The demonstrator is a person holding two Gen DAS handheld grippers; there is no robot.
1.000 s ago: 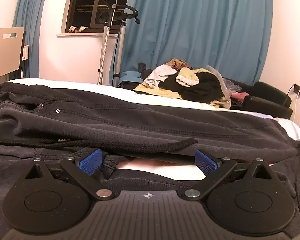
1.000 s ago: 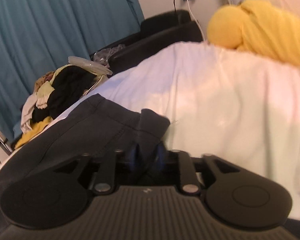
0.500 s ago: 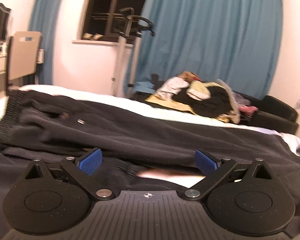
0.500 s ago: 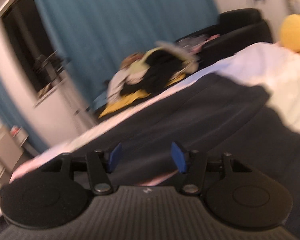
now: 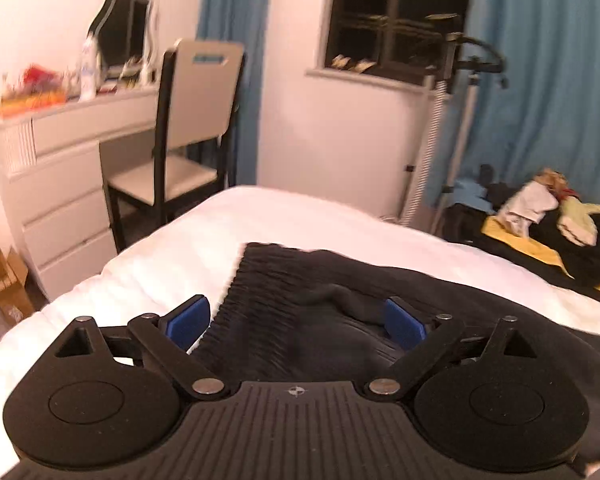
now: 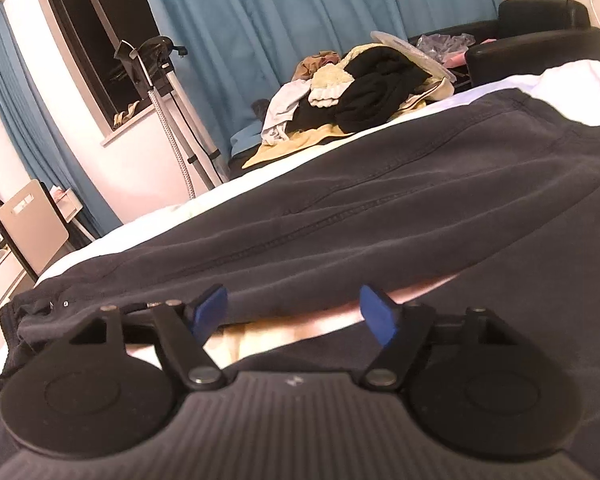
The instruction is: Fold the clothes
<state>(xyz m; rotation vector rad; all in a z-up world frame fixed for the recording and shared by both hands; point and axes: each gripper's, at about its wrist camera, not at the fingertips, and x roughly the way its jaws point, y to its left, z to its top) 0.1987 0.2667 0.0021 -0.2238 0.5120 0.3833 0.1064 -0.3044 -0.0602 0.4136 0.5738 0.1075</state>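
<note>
The dark trousers lie flat on the bed, long axis crosswise. Left tongs (released) straddle the waistband end; right tongs, released, face mid-leg.

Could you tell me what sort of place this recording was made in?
Most likely a bedroom: a bed with a white sheet, a dressing table with mirror, and blue curtains by the window.
</note>
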